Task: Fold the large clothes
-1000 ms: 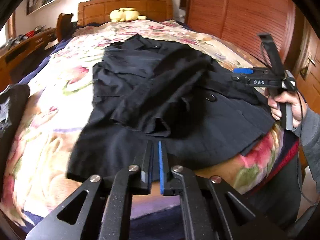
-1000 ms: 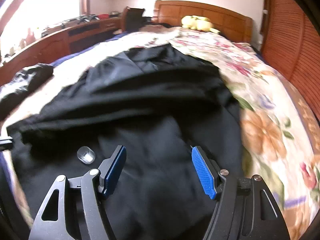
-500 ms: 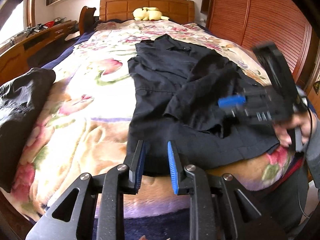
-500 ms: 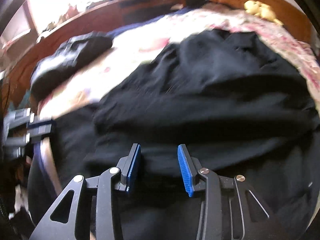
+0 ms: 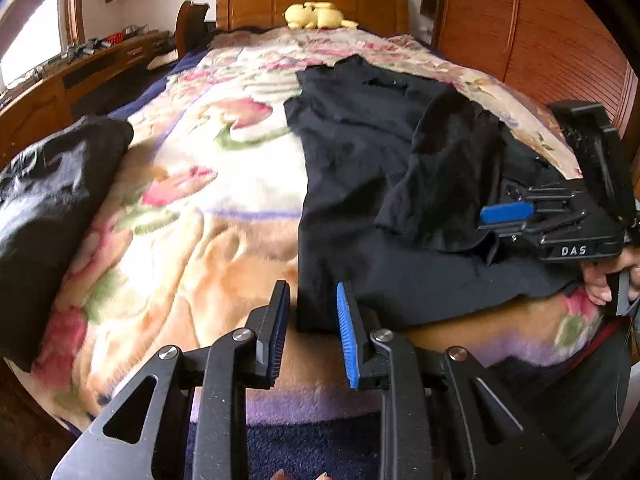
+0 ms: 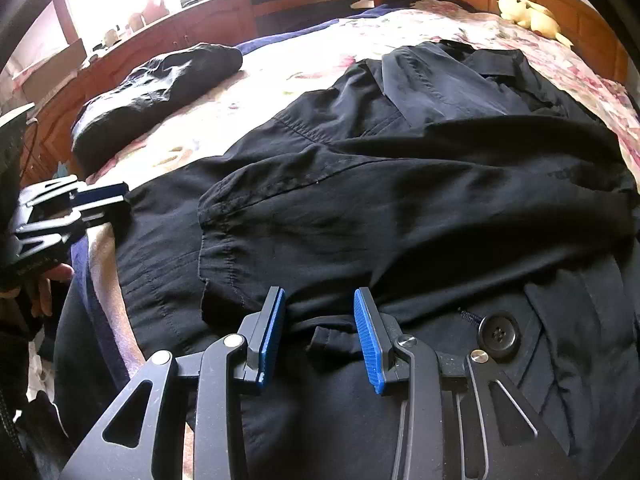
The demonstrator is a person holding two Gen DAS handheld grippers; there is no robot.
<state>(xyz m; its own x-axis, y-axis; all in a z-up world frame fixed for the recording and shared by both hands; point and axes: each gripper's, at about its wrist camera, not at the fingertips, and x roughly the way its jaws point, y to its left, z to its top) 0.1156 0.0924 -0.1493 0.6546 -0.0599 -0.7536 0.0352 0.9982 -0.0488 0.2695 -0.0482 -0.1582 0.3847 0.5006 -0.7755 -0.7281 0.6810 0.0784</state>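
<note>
The coat (image 5: 360,184) lies along the bed (image 5: 192,208), hem at the foot edge. The left gripper (image 5: 312,316), spread, straddles the hem's left corner; the right gripper (image 6: 320,320), spread, hovers over the hem by the folded-in sleeve (image 6: 360,216).

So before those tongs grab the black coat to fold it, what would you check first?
1. Left tongs open: ok.
2. Left tongs lined up on the black coat hem corner: ok.
3. Right tongs open: ok.
4. Right tongs over coat fabric: ok; which layer they would catch: cannot tell.
5. Sleeve folded across the coat: ok.
6. Other dark garment apart from the coat: ok.
</note>
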